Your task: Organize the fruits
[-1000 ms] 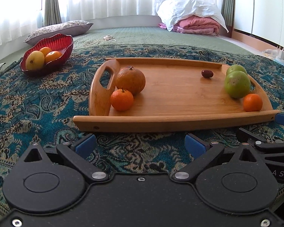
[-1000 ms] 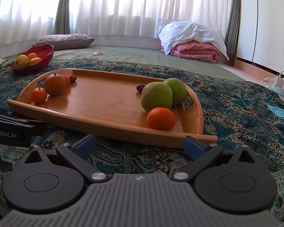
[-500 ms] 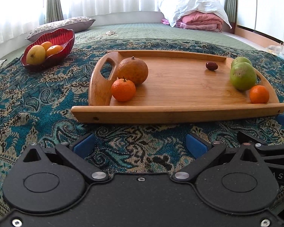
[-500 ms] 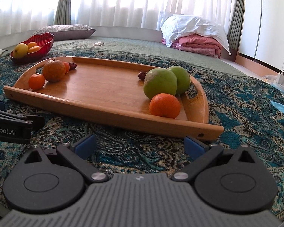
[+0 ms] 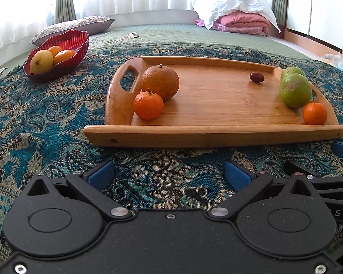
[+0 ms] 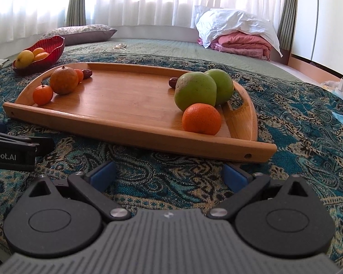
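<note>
My left gripper (image 5: 169, 173) hangs low over the patterned blanket (image 5: 45, 123), its blue pads spread wide with nothing between them. My right gripper (image 6: 169, 174) is released the same way, empty, just to the right of the left one.

Directly ahead of both lies the wooden tray (image 5: 215, 137), its near rim just beyond my fingertips. From the left gripper, a small mandarin (image 5: 148, 105) sits ahead and slightly left at the tray's handle end, touching the big brownish orange (image 5: 160, 81) just behind it. Ahead to the right, another mandarin (image 5: 315, 113) rests in the tray's near right corner, against a green fruit (image 5: 295, 90), with a second green fruit (image 5: 293, 71) just behind that. A dark red date (image 5: 257, 77) lies alone toward the far rim.

From the right gripper, that near mandarin (image 6: 201, 119) is straight ahead, and a second date (image 6: 87, 73) shows at the far left end beside a third small orange fruit (image 6: 79, 75).

Farther off to the left, a red bowl (image 5: 64, 45) holds a yellow fruit (image 5: 41, 61) and two oranges. Beyond it lie a pillow (image 5: 75, 26) and, far right, folded bedding (image 5: 240, 13).
</note>
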Demonstrator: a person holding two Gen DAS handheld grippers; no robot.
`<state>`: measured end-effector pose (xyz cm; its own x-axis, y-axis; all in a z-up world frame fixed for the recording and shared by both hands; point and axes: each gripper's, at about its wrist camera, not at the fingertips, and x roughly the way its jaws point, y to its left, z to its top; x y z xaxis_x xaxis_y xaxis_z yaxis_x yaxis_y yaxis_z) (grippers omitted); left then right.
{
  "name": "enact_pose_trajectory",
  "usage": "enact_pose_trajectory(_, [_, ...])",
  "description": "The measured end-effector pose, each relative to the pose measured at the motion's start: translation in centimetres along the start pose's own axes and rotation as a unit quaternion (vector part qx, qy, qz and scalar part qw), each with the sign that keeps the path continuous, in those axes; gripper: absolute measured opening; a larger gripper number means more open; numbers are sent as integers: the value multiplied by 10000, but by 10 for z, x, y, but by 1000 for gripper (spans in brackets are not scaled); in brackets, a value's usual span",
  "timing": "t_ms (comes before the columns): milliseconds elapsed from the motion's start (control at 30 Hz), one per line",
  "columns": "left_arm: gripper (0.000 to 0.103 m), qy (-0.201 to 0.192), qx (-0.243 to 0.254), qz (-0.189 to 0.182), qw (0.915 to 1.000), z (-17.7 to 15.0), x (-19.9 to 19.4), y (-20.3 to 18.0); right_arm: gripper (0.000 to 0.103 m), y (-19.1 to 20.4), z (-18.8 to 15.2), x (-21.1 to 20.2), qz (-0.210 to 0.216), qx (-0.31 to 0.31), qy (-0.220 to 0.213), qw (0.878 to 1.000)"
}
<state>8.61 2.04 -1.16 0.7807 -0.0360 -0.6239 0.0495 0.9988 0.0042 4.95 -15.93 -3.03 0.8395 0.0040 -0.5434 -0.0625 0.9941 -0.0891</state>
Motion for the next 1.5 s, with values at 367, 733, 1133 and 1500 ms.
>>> enact_pose_trajectory(367, [103,-29,-17,17,10000,-2,-1,0,103,1,-2,-1,-21,-38,-36,10000])
enact_pose_trajectory(733, [103,8,-19,-3,10000,-2,0,1,103,1,-3,0,-21,-44,-37,10000])
enact_pose_trajectory(1133, [103,3,-18,-2,10000,-2,1,1,103,2,-3,0,-24,-51,-38,10000])
enact_pose_trajectory(1500, [103,1,-18,-2,10000,-2,0,1,103,2,-3,-1,-27,-54,-38,10000])
